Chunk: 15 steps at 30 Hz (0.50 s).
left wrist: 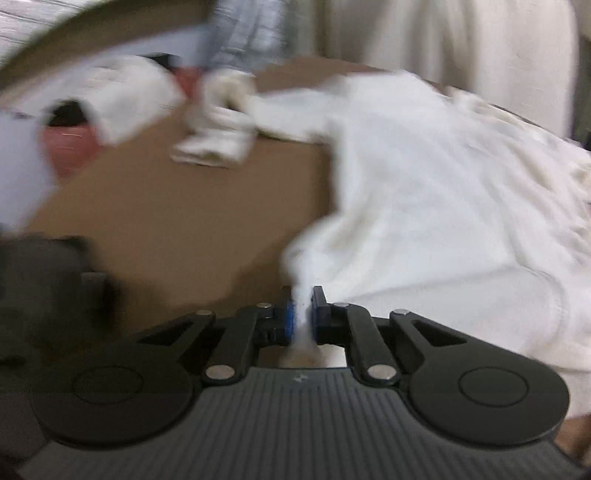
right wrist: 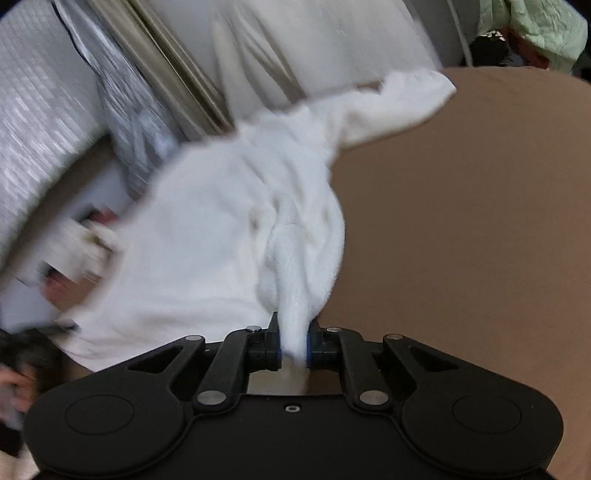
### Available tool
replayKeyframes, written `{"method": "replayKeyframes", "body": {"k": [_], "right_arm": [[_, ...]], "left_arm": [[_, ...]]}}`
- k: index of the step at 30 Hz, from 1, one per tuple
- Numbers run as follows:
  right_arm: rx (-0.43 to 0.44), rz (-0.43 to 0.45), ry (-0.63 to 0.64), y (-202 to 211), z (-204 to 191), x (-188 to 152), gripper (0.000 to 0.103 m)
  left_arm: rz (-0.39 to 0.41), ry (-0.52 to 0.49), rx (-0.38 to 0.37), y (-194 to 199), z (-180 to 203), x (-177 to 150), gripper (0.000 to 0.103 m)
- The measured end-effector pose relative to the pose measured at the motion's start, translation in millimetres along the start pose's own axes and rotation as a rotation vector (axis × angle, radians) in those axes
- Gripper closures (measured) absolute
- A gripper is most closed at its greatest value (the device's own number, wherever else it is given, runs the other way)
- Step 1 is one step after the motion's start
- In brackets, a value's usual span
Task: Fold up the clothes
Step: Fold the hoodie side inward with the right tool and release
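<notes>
Left gripper [left wrist: 302, 314], bottom centre of the left wrist view: blue pads pinched together on a thin twist of the white fleece garment [left wrist: 424, 206]. Right gripper [right wrist: 293, 339], bottom centre of the right wrist view: likewise clamped on a thicker bunched fold of the same garment [right wrist: 221, 229]. Both views are motion-blurred, so fine detail is unreliable.

The garment fans out from both pinch points over the brown bed surface [left wrist: 166, 221]. In the left view it fills the right half of the frame; in the right view it covers centre and left, with one sleeve [right wrist: 402, 99] reaching to the upper right.

Handling, judged: soft, fluffy and light with no stiffness, so it sags and bunches at each grip. The pile looks grippy rather than slippery and isn't fragile. A thin pinch may slide out under tension. An edge or seam such as the hem, shoulder or cuff looks like a better hold than mid-panel fabric, since that keeps the layers flat.

Further off, in the upper centre of the left view, is a small folded pale cloth [left wrist: 218, 136]. Pink items [left wrist: 68, 146] sit at far left. A green cloth [right wrist: 535, 26] lies in the upper right corner of the right view.
</notes>
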State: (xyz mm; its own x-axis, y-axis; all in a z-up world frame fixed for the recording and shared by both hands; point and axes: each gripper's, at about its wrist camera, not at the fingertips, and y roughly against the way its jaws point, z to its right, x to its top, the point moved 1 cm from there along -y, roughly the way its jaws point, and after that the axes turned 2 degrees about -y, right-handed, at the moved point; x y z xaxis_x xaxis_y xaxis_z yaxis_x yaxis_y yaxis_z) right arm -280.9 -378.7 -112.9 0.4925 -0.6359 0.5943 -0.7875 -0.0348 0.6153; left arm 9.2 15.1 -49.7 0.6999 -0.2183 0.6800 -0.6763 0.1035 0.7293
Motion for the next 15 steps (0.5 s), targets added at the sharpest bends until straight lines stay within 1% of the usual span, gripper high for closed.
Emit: {"method": "replayKeyframes", "body": {"k": [1,3,4,5,7,8,9,10,11,12,13,15], "right_arm": [[0.003,0.012,0.002,5,1,-1,0.092],[-0.102,-0.029,0.018,-5,11,-8,0.092],[-0.141,-0.042,0.023,-9,14,-10,0.092],[-0.155,-0.043,0.023,-9,14,-11,0.092],[-0.182,-0.044,0.024,-10,14,-12,0.092],[-0.196,-0.044,0.025,-11,15,-13,0.091],[-0.209,-0.045,0.025,-11,15,-14,0.089],[-0.223,-0.045,0.026,-11,15,-14,0.079],[-0.237,-0.046,0.026,-12,15,-15,0.073],[-0.250,-0.046,0.027,-12,15,-16,0.063],[-0.264,-0.047,0.027,-13,15,-16,0.058],[-0.291,-0.048,0.028,-14,16,-18,0.058]], "left_arm": [[-0.030,-0.002,0.018,-6,0,-5,0.093],[-0.105,-0.010,0.046,-23,4,-16,0.093],[-0.143,-0.013,0.060,-32,5,-22,0.099],[-0.171,-0.047,0.108,-38,11,-29,0.099],[-0.113,-0.082,0.126,-32,17,-25,0.099],[-0.077,-0.082,0.109,-26,17,-23,0.098],[-0.040,-0.077,0.088,-20,16,-22,0.095],[-0.033,-0.067,0.063,-21,15,-20,0.093],[-0.033,-0.055,0.037,-24,14,-19,0.089],[-0.032,-0.044,0.011,-26,13,-17,0.075],[-0.045,-0.038,-0.007,-27,14,-20,0.057],[-0.076,-0.028,-0.039,-28,17,-26,0.044]]}}
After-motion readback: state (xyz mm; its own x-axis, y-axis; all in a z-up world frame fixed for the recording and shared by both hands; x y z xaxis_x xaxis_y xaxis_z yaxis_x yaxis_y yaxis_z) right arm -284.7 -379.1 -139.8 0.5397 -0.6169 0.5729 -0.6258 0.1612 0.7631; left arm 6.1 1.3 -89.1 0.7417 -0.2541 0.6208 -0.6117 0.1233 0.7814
